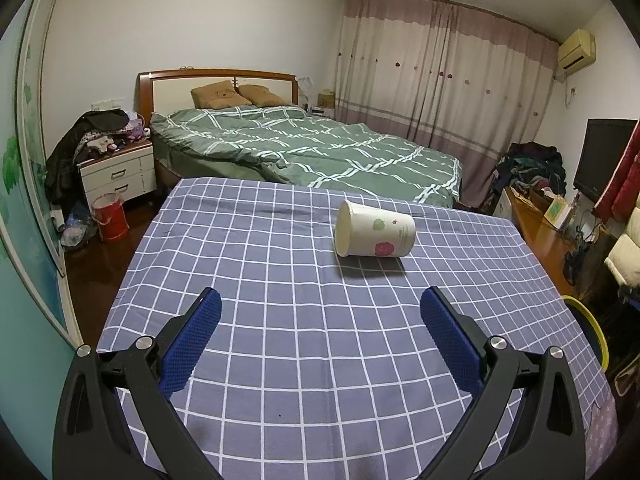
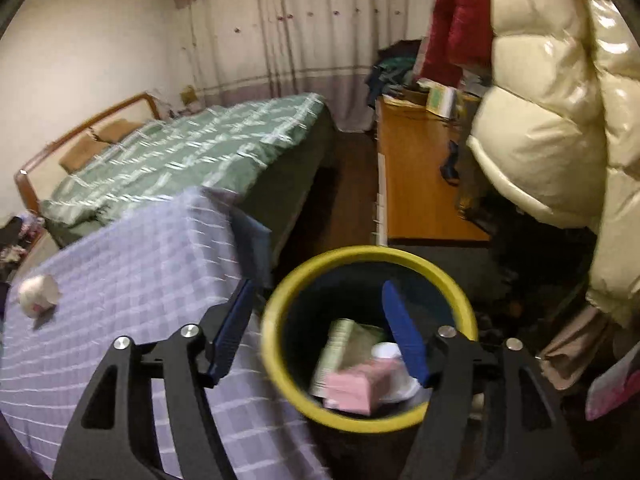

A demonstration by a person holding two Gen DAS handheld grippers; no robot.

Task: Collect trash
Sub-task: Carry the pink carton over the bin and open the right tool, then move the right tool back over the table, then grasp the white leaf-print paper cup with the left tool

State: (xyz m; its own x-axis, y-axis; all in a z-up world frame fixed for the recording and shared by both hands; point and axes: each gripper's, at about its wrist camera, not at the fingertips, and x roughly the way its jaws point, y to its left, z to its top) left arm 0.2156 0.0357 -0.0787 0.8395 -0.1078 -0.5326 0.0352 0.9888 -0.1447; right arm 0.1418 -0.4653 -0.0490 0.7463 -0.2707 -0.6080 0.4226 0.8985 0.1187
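One paper cup [image 1: 374,235] lies on its side on the checked desk [image 1: 280,340], mouth facing left, well clear of every edge with open cloth all round. The left gripper [image 1: 320,316] hangs above the near part of the desk, fingers spread wide and holding nothing, the cup ahead and apart from it. Over at the right gripper [image 2: 318,312], fingers also spread and bare, hovering over the yellow-rimmed bin [image 2: 276,344] just beside the desk's right edge. Inside: a pink carton [image 2: 360,388], a green-striped package [image 2: 344,344], something white and round, all blurred. The bin's near rim is cut off behind the gripper.
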